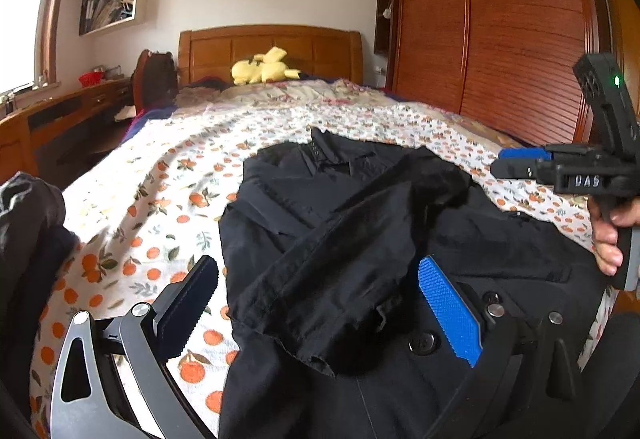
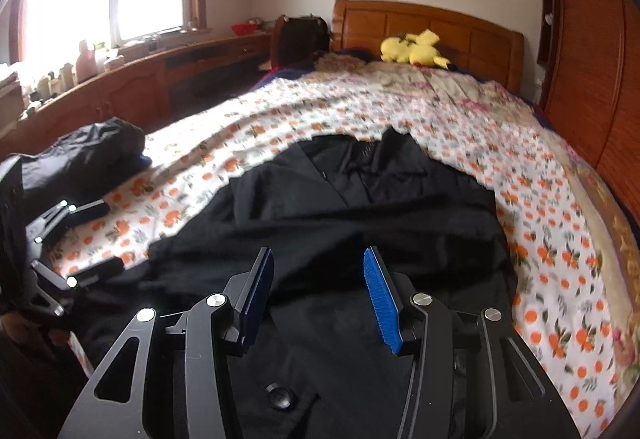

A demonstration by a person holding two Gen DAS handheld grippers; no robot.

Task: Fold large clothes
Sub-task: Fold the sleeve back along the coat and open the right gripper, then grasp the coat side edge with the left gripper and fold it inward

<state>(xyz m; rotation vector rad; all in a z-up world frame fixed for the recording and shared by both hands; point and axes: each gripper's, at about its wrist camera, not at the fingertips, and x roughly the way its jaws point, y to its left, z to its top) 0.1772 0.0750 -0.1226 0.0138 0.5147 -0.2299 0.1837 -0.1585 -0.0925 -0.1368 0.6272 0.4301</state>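
Sunlit from a window on the left, a bedroom's wooden bed carried an orange-print sheet with a black coat spread on its near half, one sleeve folded across the front. Both claws hovered over it, clamping nothing: left gripper spread wide, right gripper partly parted, with a hand on its handle. A yellow plush toy lay far off by the headboard.

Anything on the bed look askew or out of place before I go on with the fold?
The black button-front coat lies rumpled on the orange-print bedsheet, one sleeve thrown diagonally across its front instead of flat. A second dark garment sits bunched near the bed's left edge. No damage visible.
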